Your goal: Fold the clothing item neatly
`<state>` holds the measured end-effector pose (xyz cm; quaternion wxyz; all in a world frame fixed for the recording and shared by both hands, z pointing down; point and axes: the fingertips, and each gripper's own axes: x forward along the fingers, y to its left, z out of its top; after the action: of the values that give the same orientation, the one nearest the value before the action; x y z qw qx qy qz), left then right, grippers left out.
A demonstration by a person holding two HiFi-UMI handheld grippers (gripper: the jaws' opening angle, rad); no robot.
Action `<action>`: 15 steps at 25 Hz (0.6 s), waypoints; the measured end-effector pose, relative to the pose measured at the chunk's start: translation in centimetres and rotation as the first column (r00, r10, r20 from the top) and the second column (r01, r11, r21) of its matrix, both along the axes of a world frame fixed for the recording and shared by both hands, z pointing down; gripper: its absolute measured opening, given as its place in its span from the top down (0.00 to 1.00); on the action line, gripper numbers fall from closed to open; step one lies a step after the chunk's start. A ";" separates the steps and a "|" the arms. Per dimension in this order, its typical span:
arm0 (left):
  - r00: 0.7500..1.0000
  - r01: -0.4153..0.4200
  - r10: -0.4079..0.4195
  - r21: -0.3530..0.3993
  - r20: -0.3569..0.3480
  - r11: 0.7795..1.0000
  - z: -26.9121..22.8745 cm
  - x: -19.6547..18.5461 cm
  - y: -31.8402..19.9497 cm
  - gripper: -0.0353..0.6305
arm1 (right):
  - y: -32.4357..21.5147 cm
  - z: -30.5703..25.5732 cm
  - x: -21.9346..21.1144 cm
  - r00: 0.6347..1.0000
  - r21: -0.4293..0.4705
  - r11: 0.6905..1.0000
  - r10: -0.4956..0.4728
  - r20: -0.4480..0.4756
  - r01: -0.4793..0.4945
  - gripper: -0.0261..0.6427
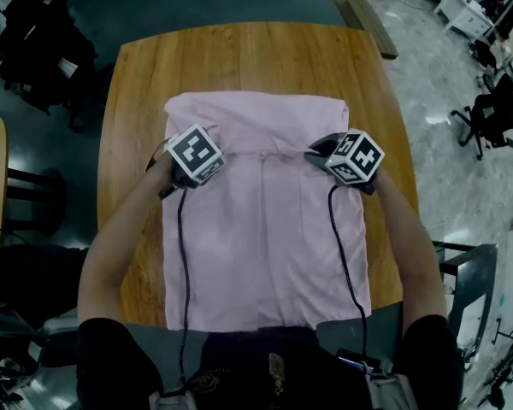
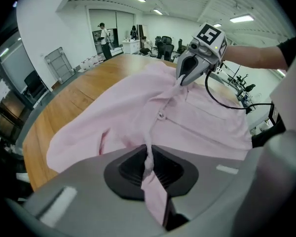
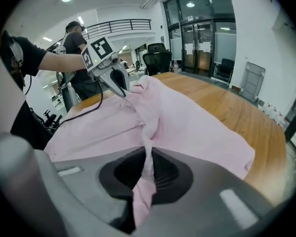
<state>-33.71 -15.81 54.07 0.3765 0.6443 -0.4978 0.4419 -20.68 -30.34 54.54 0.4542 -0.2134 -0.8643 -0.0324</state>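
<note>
Marker cubes (image 1: 195, 152) on both grippers: black-and-white square patterns only, no legible words.

Left tongs (image 2: 149, 168): nearly closed, clenched on thin pinch of pink shirt (image 1: 265, 246); cloth runs up between pads.

Right tongs (image 3: 147, 174): same, clenched on pinch of shirt.

Shirt: flat on wooden worktop (image 1: 137, 101), far part folded over toward person. Tongs grip fold's near edge, left and right. Near hem at worktop's near edge.

Black cables (image 1: 185, 254) trail across shirt toward person.

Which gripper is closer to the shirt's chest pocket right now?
Right. The right gripper pinches the pink shirt right beside the chest pocket's top edge; the left gripper pinches it across the button placket.
</note>
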 end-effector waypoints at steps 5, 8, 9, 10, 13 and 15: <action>0.998 0.055 -0.056 0.088 0.015 0.995 1.8 1.2 -0.9 0.89 | 1.4 1.9 0.0 0.999 -0.002 0.999 -0.035 -0.030 0.035 0.90; 0.996 0.089 -0.090 0.090 0.004 0.992 3.2 2.7 -0.4 0.77 | 1.9 2.6 0.1 1.000 -0.011 1.000 -0.024 -0.017 0.024 0.83; 0.995 0.103 -0.103 0.089 -0.002 0.991 3.4 3.1 -0.3 0.71 | 2.0 2.6 0.0 1.000 -0.012 1.000 -0.011 -0.007 0.011 0.80; 0.993 0.117 -0.117 0.092 -0.004 0.989 3.5 3.4 -0.2 0.66 | 2.0 2.6 0.0 1.000 -0.011 1.000 0.003 0.004 -0.003 0.76; 0.989 0.150 -0.151 0.142 -0.006 0.978 2.0 4.0 0.4 0.62 | 2.6 0.9 0.0 0.998 -0.003 1.000 0.027 0.050 -0.027 0.68; 0.988 0.150 -0.153 0.200 0.001 0.968 -0.2 4.5 0.9 0.60 | 3.3 -1.2 0.5 0.995 0.004 1.000 0.029 0.092 -0.030 0.67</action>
<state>-29.22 -14.93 53.89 0.3386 0.6354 -0.5902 0.3650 -20.22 -27.01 53.35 0.4148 -0.1978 -0.8873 -0.0379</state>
